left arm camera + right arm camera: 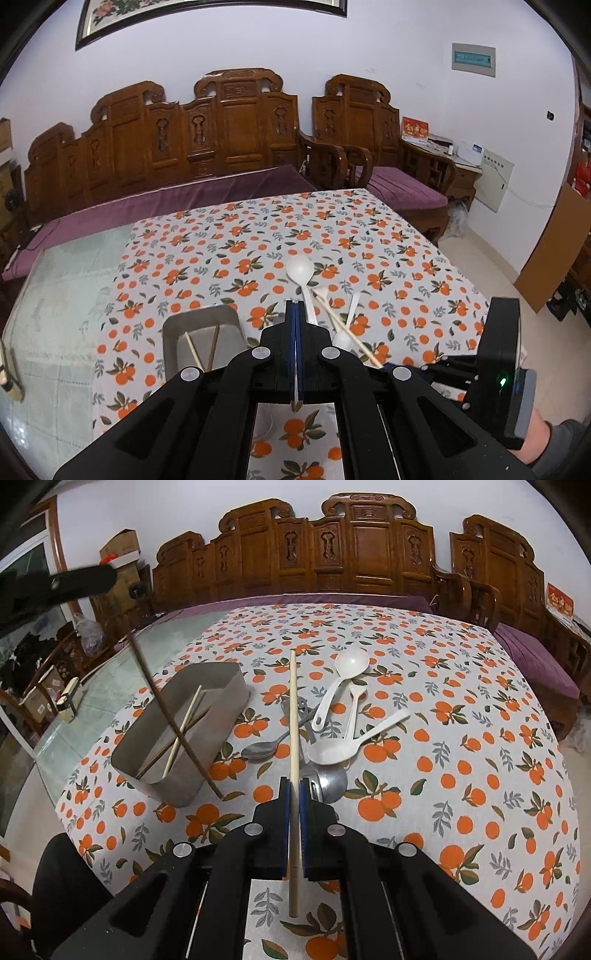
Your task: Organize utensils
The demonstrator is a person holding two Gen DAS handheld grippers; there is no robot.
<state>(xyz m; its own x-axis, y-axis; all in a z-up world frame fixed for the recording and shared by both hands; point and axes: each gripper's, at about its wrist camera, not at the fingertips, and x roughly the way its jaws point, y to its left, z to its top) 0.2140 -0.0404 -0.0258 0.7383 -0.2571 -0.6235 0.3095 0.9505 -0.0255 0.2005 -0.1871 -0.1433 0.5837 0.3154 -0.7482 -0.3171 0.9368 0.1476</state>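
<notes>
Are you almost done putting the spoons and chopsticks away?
Not yet. Two chopsticks already lie in the metal tin. The right tongs hold a pale chopstick; the left tongs seem to hold a dark chopstick. White spoons and metal spoons wait on the tablecloth.

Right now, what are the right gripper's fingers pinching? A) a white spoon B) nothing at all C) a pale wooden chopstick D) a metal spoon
C: in the right wrist view the right gripper has its blue-padded fingers closed on the pale chopstick, which sticks out ahead over the tablecloth, while the white spoons lie untouched.
</notes>
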